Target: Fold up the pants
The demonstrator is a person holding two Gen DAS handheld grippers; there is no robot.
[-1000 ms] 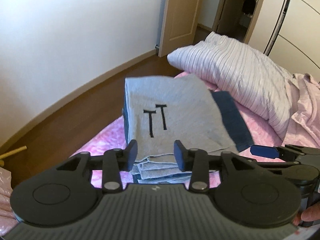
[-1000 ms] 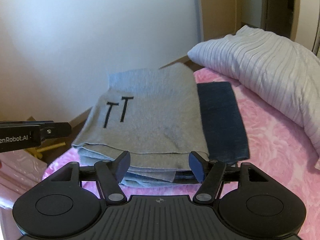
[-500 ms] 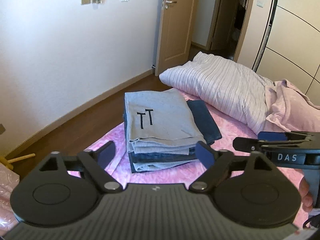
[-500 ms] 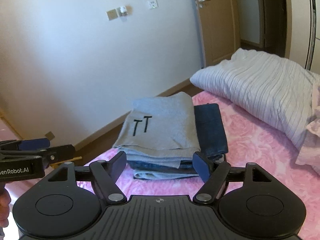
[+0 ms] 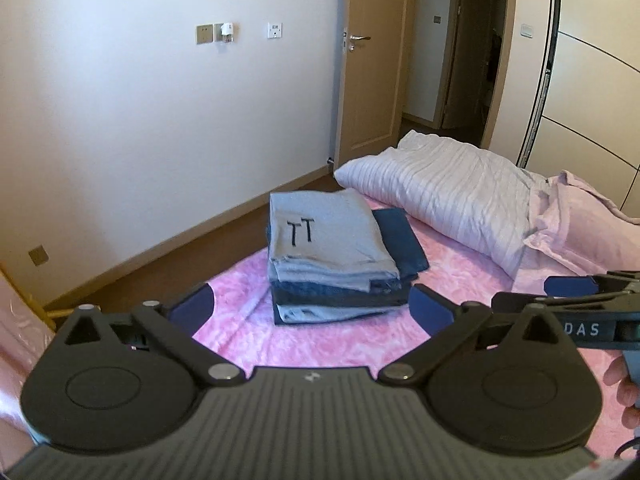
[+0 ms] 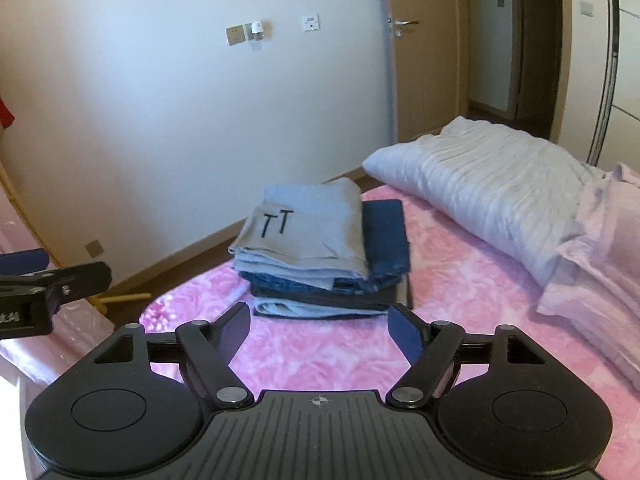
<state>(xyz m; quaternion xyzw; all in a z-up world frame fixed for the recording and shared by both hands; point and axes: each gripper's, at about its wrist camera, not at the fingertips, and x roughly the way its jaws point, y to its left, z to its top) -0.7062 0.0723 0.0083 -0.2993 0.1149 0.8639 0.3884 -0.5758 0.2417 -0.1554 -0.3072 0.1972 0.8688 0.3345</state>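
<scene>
One stack of folded pants (image 5: 336, 264) near the bed's (image 5: 460, 276) wall-side edge; top pair grey, marked "TT" (image 5: 301, 231), about four layers below, one dark pair beside the top. One striped pillow (image 5: 452, 196). Left gripper (image 5: 312, 306) jaws opening wide, nothing between. Right gripper (image 6: 318, 330) partly open, empty, its side reads "DAS" (image 5: 582, 329)

Bare pink bedspread (image 5: 320, 344) lies open between the grippers and the stack of folded pants (image 5: 336, 268), so the near side is free to approach. A striped pillow (image 5: 452, 196) crowds the stack's far right (a narrow strip between them), and the bed's edge drops off just left.
</scene>
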